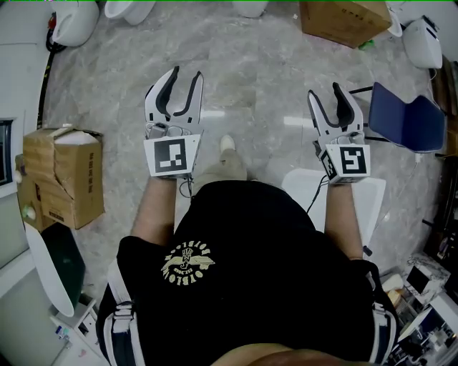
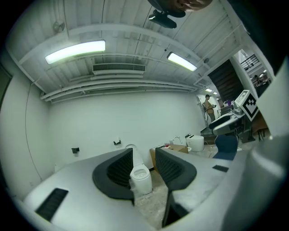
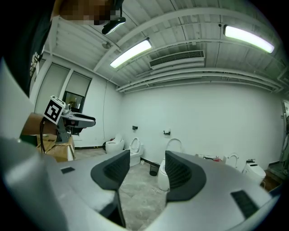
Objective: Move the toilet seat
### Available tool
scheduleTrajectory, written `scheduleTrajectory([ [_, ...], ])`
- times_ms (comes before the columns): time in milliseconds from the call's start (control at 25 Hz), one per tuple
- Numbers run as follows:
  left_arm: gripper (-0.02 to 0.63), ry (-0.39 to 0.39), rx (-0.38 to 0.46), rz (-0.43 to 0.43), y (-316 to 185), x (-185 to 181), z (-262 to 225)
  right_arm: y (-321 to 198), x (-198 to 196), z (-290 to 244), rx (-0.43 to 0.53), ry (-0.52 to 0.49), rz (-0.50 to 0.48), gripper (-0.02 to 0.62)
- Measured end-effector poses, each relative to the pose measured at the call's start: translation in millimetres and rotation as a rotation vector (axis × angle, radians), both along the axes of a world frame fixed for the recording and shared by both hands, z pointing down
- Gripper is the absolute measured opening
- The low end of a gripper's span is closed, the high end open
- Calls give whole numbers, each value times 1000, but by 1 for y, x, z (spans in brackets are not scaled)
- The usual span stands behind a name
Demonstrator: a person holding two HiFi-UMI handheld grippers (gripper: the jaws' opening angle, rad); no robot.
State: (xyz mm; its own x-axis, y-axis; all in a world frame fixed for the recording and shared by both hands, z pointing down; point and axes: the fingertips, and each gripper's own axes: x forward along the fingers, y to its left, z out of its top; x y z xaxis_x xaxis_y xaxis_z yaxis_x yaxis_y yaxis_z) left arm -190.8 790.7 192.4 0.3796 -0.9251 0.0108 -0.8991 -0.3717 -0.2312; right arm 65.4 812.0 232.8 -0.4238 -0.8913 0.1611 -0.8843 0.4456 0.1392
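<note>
Finds left gripper [image 1: 184,76] released, jaws apart on nothing, over the stone floor [image 1: 250,64]. Finds right gripper [image 1: 325,92] equally slack and empty. Locates white toilet seat [image 1: 371,204] beneath right forearm [image 1: 343,218], toward floor's right edge, mostly hidden by torso [image 1: 250,264], touching neither gripper.

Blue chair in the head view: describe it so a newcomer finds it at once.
Follow the grey marbled floor to the picture's right edge. Just right of the right gripper stands the blue chair on a thin black frame. It is the only blue thing; its neighbours are a white toilet and a brown cardboard box.
</note>
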Motion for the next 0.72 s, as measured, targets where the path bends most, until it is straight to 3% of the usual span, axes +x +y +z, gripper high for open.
scheduleTrajectory([
  [720,206,33,-36,15,-102,-46,0,-97,-48,-2,-22,14,-31,233],
])
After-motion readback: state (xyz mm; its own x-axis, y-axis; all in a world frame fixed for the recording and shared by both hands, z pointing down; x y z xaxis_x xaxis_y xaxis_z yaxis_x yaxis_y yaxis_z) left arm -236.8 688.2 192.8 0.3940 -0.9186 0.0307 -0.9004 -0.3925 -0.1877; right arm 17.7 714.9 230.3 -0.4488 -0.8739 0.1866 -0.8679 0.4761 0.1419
